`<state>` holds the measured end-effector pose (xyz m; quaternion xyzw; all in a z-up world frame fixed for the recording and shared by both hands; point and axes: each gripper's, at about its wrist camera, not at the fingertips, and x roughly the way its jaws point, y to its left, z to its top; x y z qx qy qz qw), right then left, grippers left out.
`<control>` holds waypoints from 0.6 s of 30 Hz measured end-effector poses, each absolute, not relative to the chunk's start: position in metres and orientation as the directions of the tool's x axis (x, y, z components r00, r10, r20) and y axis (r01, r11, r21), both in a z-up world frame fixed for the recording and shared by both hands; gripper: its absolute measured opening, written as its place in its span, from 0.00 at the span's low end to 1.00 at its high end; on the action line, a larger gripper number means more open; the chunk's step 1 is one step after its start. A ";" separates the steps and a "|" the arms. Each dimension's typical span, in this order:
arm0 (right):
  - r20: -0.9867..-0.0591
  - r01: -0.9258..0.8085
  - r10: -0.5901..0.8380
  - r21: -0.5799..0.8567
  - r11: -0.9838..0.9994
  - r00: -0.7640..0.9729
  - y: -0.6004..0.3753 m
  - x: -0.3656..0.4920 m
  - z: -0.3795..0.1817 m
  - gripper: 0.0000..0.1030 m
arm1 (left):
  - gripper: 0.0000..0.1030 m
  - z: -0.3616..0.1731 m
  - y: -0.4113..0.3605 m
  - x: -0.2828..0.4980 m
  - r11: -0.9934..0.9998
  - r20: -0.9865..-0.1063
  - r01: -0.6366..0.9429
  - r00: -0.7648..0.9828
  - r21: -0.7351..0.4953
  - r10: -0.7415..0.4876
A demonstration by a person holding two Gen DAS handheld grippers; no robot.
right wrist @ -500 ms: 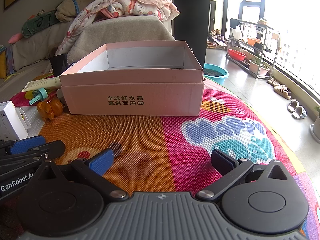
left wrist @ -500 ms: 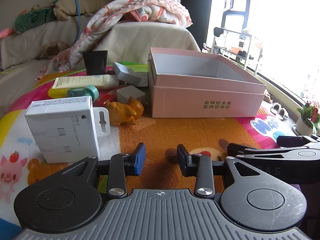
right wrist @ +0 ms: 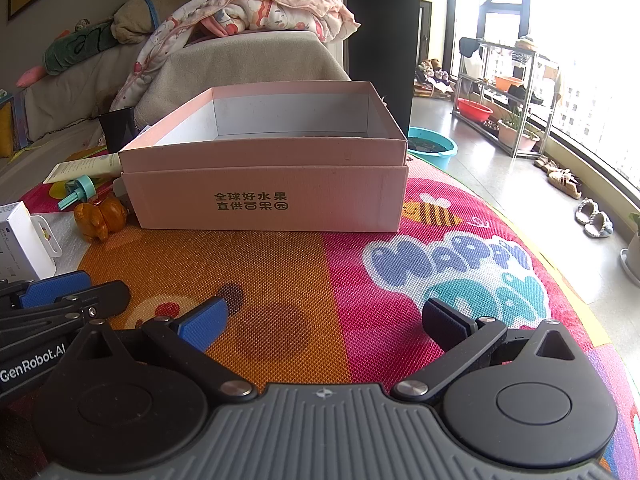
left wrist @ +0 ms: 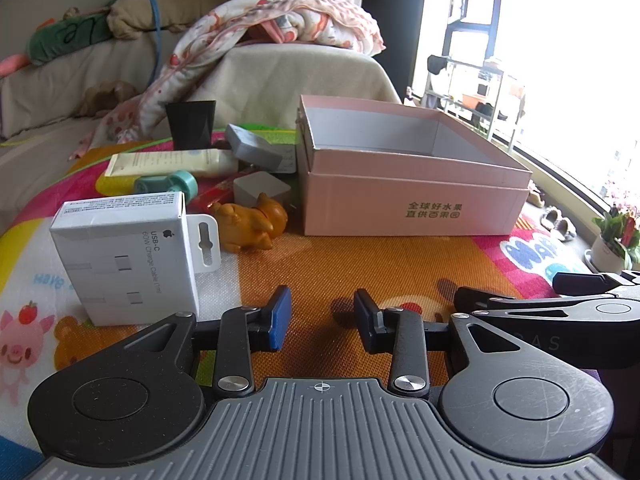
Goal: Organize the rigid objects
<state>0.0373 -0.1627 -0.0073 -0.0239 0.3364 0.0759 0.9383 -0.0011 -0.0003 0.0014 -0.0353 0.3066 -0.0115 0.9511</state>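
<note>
Far left on your play mat [left wrist: 400, 264]: white USB-C cable box [left wrist: 124, 256], matte card, square-edged. Next, teal cap piece [left wrist: 176, 184], cream tube [left wrist: 172, 162], glossy brown dog figurine [left wrist: 252, 222], grey blocks. Pink cardboard box [right wrist: 264, 196] stands right of them, inside apparently bare; nothing sorted yet, all left to do. Your left gripper [left wrist: 322, 316] is narrowly parted, empty; right gripper [right wrist: 324, 320] spread wide, empty.
</note>
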 end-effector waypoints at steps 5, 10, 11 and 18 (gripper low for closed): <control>-0.635 -0.158 0.126 0.006 0.987 0.762 -0.163 0.037 -0.008 1.00 | 0.37 0.001 0.000 -0.001 0.997 -0.582 -0.013 0.812 -0.075 -0.033; -0.635 -0.158 0.126 0.005 0.987 0.762 -0.163 0.037 -0.008 1.00 | 0.37 0.001 0.000 -0.001 0.998 -0.583 -0.013 0.812 -0.069 -0.029; -0.635 -0.158 0.126 0.006 0.987 0.762 -0.163 0.037 -0.008 1.00 | 0.37 0.001 0.000 -0.001 0.998 -0.583 -0.013 0.812 -0.067 -0.028; -0.635 -0.158 0.125 0.005 0.987 0.762 -0.163 0.037 -0.007 1.00 | 0.38 -0.001 -0.003 0.000 0.999 -0.585 -0.013 0.811 -0.052 -0.020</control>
